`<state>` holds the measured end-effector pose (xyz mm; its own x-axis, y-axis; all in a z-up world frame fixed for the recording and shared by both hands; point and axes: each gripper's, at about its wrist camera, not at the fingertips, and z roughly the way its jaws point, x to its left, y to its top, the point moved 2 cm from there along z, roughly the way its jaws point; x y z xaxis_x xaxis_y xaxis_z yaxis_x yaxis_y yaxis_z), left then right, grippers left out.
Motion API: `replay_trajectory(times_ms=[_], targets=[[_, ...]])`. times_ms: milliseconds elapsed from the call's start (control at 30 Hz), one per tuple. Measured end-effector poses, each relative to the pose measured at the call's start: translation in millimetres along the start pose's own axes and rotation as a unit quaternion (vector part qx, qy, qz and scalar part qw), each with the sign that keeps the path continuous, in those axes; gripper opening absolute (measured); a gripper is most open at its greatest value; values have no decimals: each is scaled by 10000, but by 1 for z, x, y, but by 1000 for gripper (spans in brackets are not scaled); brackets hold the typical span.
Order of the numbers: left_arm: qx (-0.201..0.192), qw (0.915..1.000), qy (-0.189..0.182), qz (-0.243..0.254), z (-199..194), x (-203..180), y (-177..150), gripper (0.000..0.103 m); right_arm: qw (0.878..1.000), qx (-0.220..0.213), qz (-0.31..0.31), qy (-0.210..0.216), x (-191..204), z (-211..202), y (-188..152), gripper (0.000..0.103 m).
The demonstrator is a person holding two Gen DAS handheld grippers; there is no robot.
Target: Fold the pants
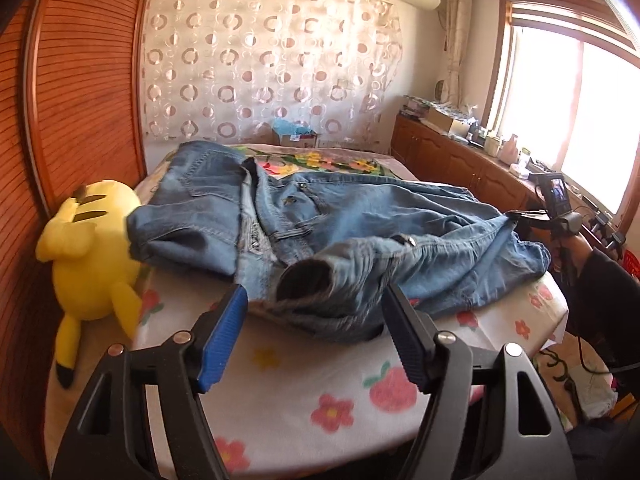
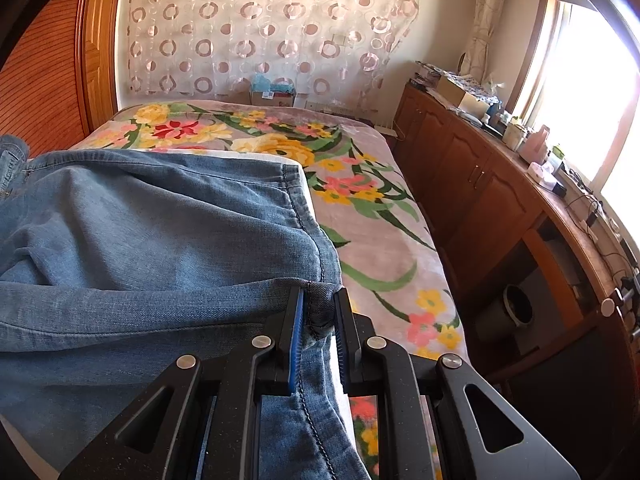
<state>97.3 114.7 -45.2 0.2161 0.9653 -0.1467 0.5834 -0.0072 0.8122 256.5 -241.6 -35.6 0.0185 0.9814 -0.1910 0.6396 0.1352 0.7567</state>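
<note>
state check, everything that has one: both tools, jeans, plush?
left tool: open, nothing between its pads, hovering just short of a bunched denim end
right tool: shut on a hem fold of the jeans
jeans: unfolded, rumpled, spread across the bed
yellow plush: lying on its side at the bed's left edge

One pair of faded blue denim pants (image 1: 320, 220) lies across the bed (image 1: 280, 392), reaching toward its right edge. One yellow plush toy with brown back stripes (image 1: 92, 252) sits at the bed's left edge. Two black two-finger grippers with blue ribbed pads show: the left gripper (image 1: 316, 340) and the right gripper (image 2: 319, 320). One cardboard box (image 1: 298, 138) stands beyond the bed's far edge.
</note>
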Motion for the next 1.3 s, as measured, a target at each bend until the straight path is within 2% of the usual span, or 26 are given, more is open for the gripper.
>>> replay_trajectory(times_ms=[100, 133, 200, 267, 400, 767, 1000, 1300], targets=[[16, 9999, -56, 111, 19, -5, 5, 54, 10000, -26, -9, 38, -5, 1, -3, 14], [36, 9999, -33, 110, 23, -6, 6, 44, 10000, -36, -8, 53, -6, 0, -4, 15], [67, 9999, 16, 124, 29, -7, 7, 31, 9999, -80, -10, 83, -8, -2, -5, 14], [42, 9999, 125, 103, 31, -8, 8, 22, 9999, -131, -12, 109, -9, -6, -7, 14], [52, 9995, 244, 196, 31, -13, 12, 13, 9994, -267, 71, 200, -14, -15, -10, 14], [-355, 9981, 421, 278, 28, -9, 61, 8, 9942, -983, 314, 303, -41, -59, -5, 14], [-474, 9970, 481, 390, 38, -10, 92, 8, 9931, -1111, 305, 236, -48, -58, -11, 14], [-677, 9957, 501, 386, 61, -5, 130, 8, 9904, -1328, 337, 161, -37, -61, 5, 14]])
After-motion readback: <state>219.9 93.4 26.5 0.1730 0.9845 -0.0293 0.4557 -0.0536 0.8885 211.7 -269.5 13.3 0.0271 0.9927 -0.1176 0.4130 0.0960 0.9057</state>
